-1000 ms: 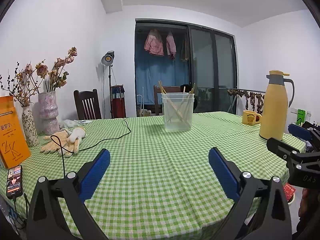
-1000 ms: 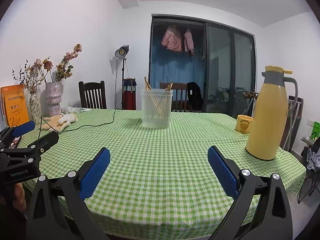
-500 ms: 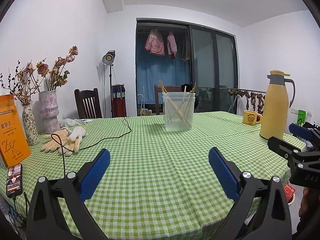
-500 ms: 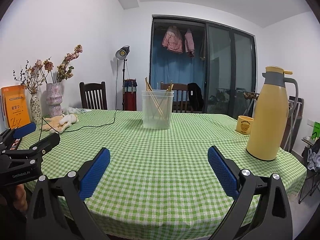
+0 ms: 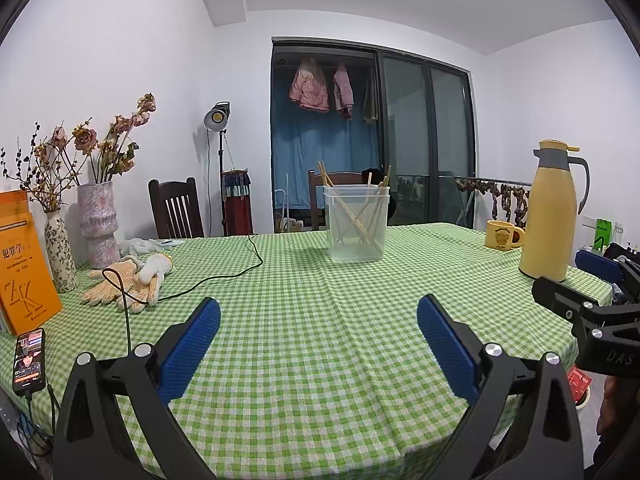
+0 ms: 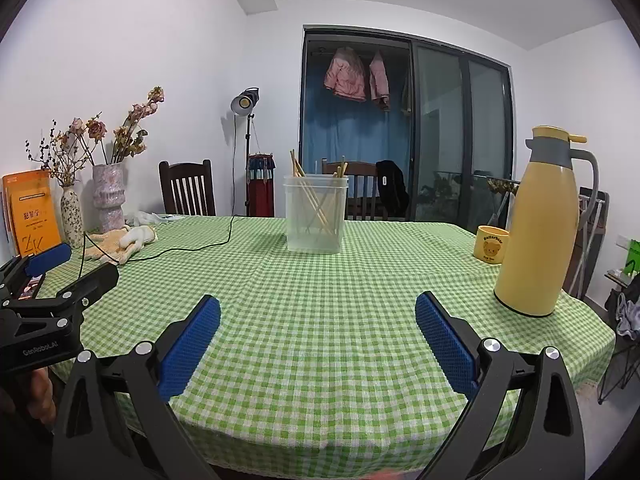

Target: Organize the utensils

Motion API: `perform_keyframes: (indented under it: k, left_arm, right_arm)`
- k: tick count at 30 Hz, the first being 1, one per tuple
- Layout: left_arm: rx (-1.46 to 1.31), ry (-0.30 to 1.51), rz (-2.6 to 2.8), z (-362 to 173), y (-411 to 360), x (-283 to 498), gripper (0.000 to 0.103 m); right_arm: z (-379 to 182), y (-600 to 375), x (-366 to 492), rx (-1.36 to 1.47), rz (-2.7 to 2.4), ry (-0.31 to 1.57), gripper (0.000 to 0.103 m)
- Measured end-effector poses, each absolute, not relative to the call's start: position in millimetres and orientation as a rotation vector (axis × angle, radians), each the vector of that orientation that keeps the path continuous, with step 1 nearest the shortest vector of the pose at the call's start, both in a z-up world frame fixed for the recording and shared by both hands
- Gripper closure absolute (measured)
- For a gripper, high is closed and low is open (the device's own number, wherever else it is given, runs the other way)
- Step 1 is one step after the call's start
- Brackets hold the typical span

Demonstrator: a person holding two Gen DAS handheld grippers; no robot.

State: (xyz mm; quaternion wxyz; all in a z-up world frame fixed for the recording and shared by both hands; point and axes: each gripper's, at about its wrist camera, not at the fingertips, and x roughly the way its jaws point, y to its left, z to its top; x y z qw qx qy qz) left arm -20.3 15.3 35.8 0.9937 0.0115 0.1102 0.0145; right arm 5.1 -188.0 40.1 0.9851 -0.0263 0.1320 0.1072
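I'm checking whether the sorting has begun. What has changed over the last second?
Hardly anything. Both grippers, left and right, stay open and empty above the tablecloth; the views drift only slightly. The chopsticks remain in the clear container, and the thermos and mug stay put.

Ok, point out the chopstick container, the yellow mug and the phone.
chopstick container (image 5: 356,236), left wrist view, front wall.
yellow mug (image 6: 491,244), right wrist view, bear print side.
phone (image 5: 29,354), left wrist view, lit screen.
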Motion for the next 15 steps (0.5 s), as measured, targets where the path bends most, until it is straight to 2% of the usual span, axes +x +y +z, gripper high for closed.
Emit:
perform_keyframes:
  k: [15]
  left_arm:
    - [0.021, 0.223, 0.031, 35.6, 14.9, -20.4, 0.007]
  right_arm:
    - [40.3, -184.0, 3.0, -0.061, 0.221, 0.258, 0.009]
